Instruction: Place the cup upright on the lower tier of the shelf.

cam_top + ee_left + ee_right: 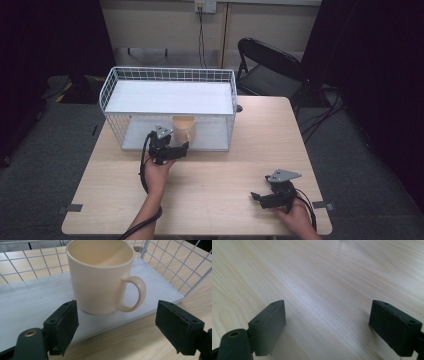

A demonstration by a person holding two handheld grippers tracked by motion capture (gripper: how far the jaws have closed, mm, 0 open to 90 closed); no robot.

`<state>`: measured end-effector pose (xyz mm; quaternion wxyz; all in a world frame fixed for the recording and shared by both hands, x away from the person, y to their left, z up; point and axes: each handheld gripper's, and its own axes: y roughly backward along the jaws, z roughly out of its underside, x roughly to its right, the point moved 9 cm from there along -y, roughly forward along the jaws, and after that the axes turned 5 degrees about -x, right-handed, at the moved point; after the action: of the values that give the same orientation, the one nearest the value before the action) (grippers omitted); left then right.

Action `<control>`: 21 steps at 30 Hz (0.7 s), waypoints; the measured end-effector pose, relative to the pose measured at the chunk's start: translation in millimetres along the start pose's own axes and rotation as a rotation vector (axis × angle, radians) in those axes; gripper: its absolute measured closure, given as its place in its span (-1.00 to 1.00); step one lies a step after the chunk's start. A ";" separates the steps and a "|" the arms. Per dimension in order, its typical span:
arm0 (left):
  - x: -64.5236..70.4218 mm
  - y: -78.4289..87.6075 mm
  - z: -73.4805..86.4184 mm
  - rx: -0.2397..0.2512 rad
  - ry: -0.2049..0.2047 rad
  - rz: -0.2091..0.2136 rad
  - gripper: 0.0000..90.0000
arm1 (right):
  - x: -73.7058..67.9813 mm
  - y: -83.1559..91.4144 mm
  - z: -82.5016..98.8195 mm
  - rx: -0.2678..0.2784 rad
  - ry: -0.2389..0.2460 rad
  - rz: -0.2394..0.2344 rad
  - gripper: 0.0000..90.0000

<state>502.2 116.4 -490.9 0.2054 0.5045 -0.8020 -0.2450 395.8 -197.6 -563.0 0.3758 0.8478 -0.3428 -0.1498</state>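
Standing upright at the centre of the high view, a cream mug (183, 129) rests on the white lower shelf (30, 305) of a wire rack (167, 107) on the worktop (225, 170). The left gripper (116, 322) sits just before it, jaws spread wide — handle between them, untouched. At lower right, the right gripper (261, 196) hovers over bare wood, jaws spread too.

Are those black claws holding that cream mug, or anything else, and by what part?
Nothing is held. The left gripper is open just in front of the mug without touching it; the right gripper is open over the bare table.
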 end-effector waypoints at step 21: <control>-9.3 28.0 12.6 -0.012 -0.032 0.070 -0.67 | 0.0 0.0 0.0 0.000 0.000 0.000 -0.71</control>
<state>478.9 137.6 -484.8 0.2040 0.4709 -0.8209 -0.2506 395.8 -197.6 -563.0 0.3758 0.8478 -0.3429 -0.1499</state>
